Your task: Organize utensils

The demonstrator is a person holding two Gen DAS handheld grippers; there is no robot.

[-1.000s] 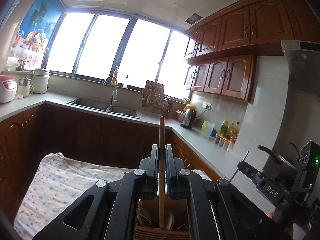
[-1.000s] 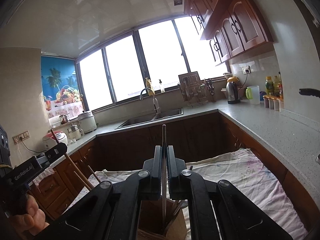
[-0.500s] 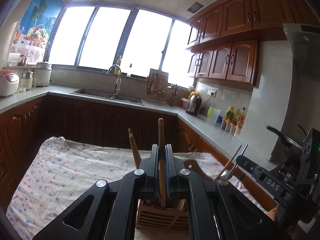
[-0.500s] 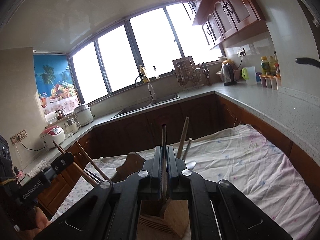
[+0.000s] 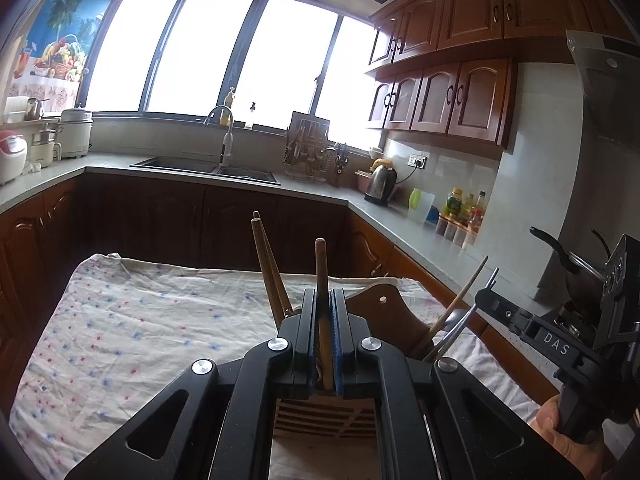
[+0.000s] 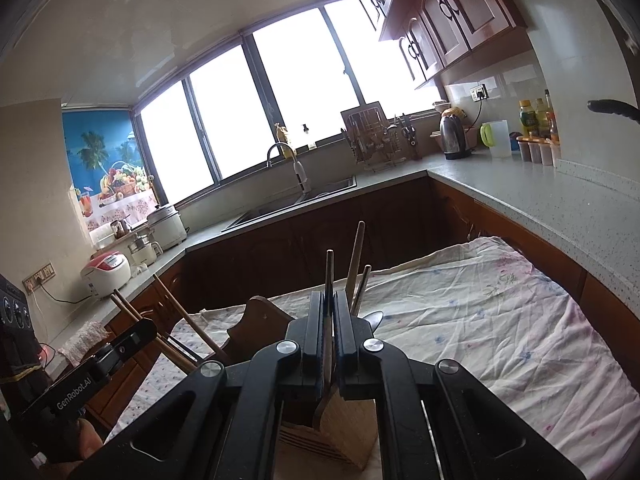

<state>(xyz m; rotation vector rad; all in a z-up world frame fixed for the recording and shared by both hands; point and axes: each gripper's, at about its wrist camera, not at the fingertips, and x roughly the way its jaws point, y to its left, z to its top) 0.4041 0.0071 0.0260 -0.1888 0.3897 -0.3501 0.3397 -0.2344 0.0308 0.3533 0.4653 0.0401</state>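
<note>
Wooden slatted utensil holder (image 5: 324, 416) stands on creased floral cloth (image 5: 132, 332); left gripper (image 5: 325, 336) pinches round wooden handle (image 5: 321, 276), right gripper (image 6: 328, 338) pinches thin metal-grey handle (image 6: 329, 276); only right view shows spoon bowl (image 6: 374, 319)

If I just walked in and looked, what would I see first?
Probably the big bright windows across the back wall, above the sink. Next, right up close, each black tool shut on a stick: the left tool on a wooden handle, the right tool on a thin dark utensil. Both sticks stand over a wooden holder on the flowery cloth.
</note>
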